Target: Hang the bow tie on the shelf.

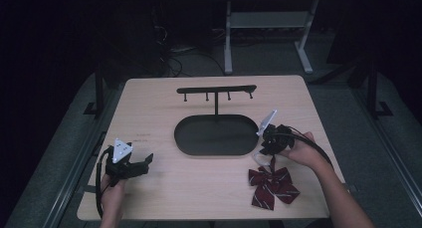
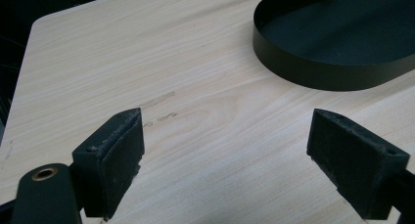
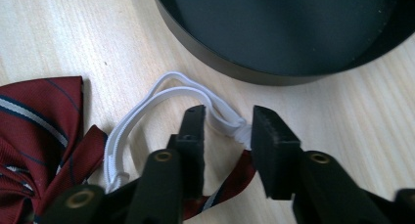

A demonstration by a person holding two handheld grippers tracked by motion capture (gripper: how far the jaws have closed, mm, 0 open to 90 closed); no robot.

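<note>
A person seated at the near edge of a wooden table (image 1: 149, 113) works a two-jaw gripper in each hand. The right gripper (image 3: 226, 131), held over the near right part of the table, has its jaws partly drawn in around the white elastic strap (image 3: 147, 104) of a dark red striped bow tie (image 1: 272, 184); the strap's knotted end sits between the pads, and the right gripper view leaves a sliver of space beside each pad, so whether they actually pinch it cannot be told. The bow tie lies flat near the table's front right corner, just nearer than that hand, with its wings spread left and right and its tails trailing toward the near edge. Its strap loops away toward the far side, ending just short of the rim of the black oval tray (image 1: 179, 138) at the table's centre.

The tray's long axis runs left to right, and a black T-shaped hanger bar (image 1: 217, 89) with small pegs stands at its far edge, parallel to it.

The left gripper (image 2: 225, 145), at the near left of the table, points right toward the tray with its jaws spread wide over bare wood, holding nothing.
</note>
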